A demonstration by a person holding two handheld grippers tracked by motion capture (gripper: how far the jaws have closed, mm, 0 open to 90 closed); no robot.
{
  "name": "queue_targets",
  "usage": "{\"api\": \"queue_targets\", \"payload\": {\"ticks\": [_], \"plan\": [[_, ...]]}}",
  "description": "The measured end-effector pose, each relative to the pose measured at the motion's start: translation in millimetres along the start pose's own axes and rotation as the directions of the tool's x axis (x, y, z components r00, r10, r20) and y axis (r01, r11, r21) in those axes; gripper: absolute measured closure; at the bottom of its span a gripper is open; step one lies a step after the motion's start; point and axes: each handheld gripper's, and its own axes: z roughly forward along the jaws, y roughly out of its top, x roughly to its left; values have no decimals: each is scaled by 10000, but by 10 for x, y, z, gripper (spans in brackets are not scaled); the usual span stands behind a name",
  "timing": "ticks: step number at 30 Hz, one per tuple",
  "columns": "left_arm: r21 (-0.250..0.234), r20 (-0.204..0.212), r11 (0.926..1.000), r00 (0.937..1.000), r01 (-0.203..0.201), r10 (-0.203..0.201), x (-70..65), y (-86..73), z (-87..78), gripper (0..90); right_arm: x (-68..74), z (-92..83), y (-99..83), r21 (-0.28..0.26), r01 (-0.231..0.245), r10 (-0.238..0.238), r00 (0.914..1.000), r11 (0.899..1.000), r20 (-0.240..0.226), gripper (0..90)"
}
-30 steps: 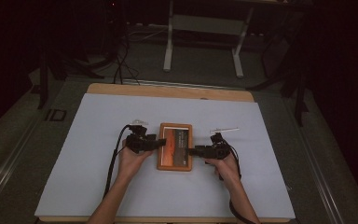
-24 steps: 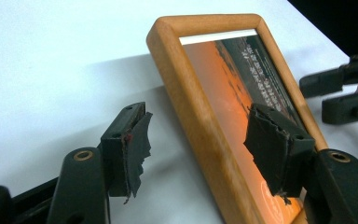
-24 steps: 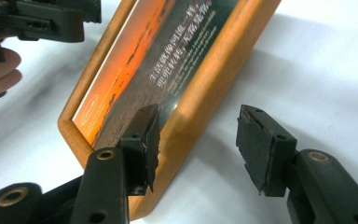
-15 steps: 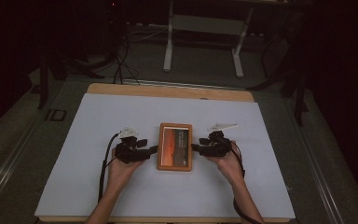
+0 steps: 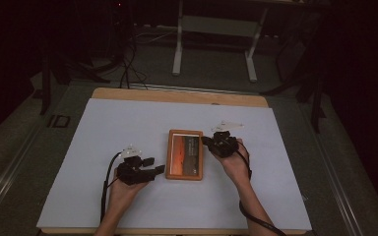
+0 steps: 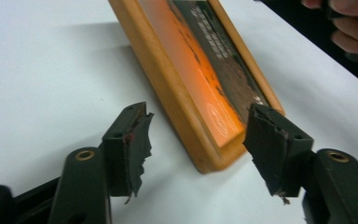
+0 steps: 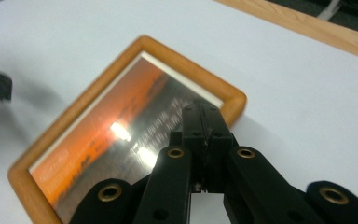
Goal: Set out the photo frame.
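A dim room surrounds the wooden table [image 5: 177,95] under its white sheet [image 5: 103,142]. At the sheet's centre lies the flat, orange-pictured, wooden-framed photo frame [image 5: 185,155]. At the frame's 8 o'clock the left gripper [image 5: 153,170] stands spread, its jaws bracketing the near corner without contact. At 2 o'clock the right gripper [image 5: 206,141] has just been closing; its jaws meet on nothing, above the glass. Likely a re-grip: next, pinch the frame's edges. The right gripper view reveals glare on the glass [image 7: 121,133]; the left gripper view shows frayed pads [image 6: 137,149].
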Motion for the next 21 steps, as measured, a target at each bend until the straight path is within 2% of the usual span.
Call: {"api": "queue_targets", "payload": {"ticks": [2,4,5,11,13,14,17,21], "plan": [[-4,98,10000,10000,21,-21,-20,-3,-10,411,10,23,16,14,81,-81,10000,10000,28,900],[93,97,9997,9997,-208,207,-69,6,-29,411,28,91,39,68,210,-210,9997,9998,94,900],[104,82,9994,9994,-335,335,-97,7,-49,411,31,171,57,184,345,-351,9987,9992,376,900],[37,4,9990,9990,-447,447,-129,-6,-93,407,15,350,96,290,192,-216,9960,9994,862,900],[9,-24,9987,9987,-506,506,-135,-5,-103,406,0,378,98,325,139,-168,9958,9994,900,900],[28,-62,9985,9985,-544,544,-136,-6,-106,406,-31,435,91,385,-85,50,9959,9992,907,900],[97,-171,9982,9981,-594,596,-131,-17,-111,409,-53,463,77,317,-349,326,9969,9989,720,900],[48,-179,9986,9985,-520,521,-129,-18,-129,409,-54,477,89,394,-299,266,9963,9988,812,900]]}}
